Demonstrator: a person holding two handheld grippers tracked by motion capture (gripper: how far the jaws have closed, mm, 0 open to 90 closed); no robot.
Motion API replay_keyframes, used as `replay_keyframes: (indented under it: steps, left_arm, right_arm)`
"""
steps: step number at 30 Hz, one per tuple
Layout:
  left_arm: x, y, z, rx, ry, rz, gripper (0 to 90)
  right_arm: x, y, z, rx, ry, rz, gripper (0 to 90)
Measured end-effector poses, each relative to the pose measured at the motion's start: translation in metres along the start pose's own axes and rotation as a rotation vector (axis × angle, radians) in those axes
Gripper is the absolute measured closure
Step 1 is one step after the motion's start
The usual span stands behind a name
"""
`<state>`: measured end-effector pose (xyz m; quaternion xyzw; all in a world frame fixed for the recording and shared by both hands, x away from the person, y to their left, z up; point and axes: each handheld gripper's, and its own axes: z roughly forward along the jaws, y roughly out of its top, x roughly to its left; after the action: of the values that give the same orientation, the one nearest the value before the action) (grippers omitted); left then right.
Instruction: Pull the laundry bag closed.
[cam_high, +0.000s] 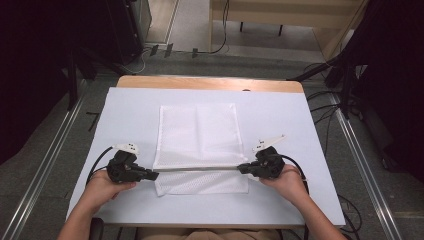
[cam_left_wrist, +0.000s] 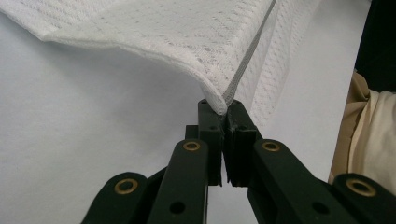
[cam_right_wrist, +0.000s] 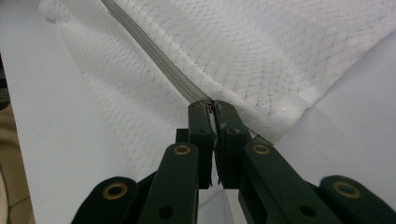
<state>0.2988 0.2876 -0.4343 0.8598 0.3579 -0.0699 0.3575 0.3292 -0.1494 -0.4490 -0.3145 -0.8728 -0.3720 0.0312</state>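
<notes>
Spread across a wooden table (cam_high: 210, 83): a white sheet (cam_high: 125, 115), a plain working surface under everything else. Laid flat at its centre, a white mesh laundry bag (cam_high: 197, 132), far part resting smooth on the sheet, near part doubled over toward the person so that a grey zipper (cam_high: 200, 169) runs left to right along the raised fold. Lifted just clear of the sheet and drawn taut between the two tools, apparently to keep the zipper line straight for folding or for working the slider.

At the left end, held in the person's left hand, the left gripper (cam_high: 154, 175), jaws clamped tight on the bag's corner right where the zipper tape ends; seen close in the left gripper view (cam_left_wrist: 223, 109), mesh bunched between the pads. At the right end, the right gripper (cam_high: 242, 169), likewise pinched closed on the zipper's end; in the right gripper view (cam_right_wrist: 214, 106), a small dark piece between the tips, possibly the slider pull, too small to tell. Opposed grips likely meant as anchor and puller.
</notes>
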Motion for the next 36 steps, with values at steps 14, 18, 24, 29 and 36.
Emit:
replay_keyframes:
  steps: [14,18,24,29,36]
  left_arm:
    - [0.004,0.004,-0.001,-0.036,0.006,-0.074,55.6]
    - [0.006,0.003,-0.005,-0.076,0.038,-0.083,46.5]
    - [0.009,0.002,-0.014,-0.158,0.105,-0.102,41.0]
    - [0.013,0.001,-0.017,-0.175,0.173,-0.119,38.3]
    - [0.02,-0.004,-0.024,-0.209,0.212,-0.125,35.2]
  right_arm:
    - [0.0,0.002,0.006,-0.021,-0.008,0.014,79.7]
    - [0.0,0.002,0.002,-0.055,-0.023,0.003,71.5]
    - [-0.006,0.002,-0.001,-0.114,-0.074,0.008,54.2]
    - [-0.014,0.0,-0.006,-0.169,-0.132,0.044,41.5]
    - [-0.027,-0.007,-0.018,-0.216,-0.203,0.101,36.2]
